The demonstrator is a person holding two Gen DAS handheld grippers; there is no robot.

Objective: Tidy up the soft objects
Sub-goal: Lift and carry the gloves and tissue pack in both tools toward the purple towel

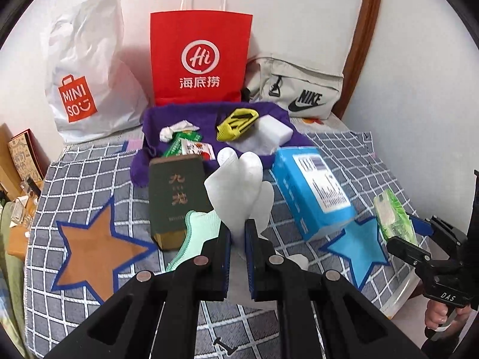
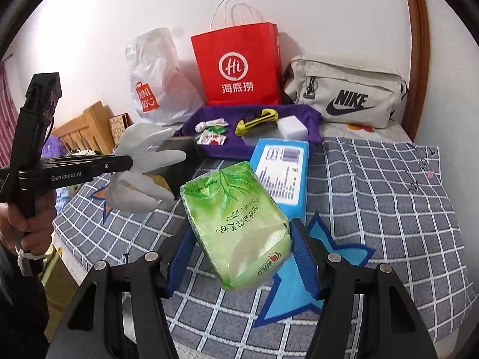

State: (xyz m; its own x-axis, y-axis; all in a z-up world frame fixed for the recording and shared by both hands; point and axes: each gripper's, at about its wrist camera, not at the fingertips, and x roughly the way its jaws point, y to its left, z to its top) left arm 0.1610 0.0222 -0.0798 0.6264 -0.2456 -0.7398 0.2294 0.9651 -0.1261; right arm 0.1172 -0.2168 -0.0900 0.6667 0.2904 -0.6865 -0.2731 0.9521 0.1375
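My left gripper is shut on a white glove and holds it above the checked bedspread; the glove also shows in the right wrist view. My right gripper is shut on a green tissue pack, held in the air; the pack shows in the left wrist view at the right. A mint cloth lies just left of my left fingers. A purple towel at the back holds a crumpled tissue, sachets, a yellow clip and a white sponge.
A dark green box and a blue box lie on the bedspread. A Miniso bag, a red paper bag and a Nike pouch stand against the wall. A wooden headboard is at left.
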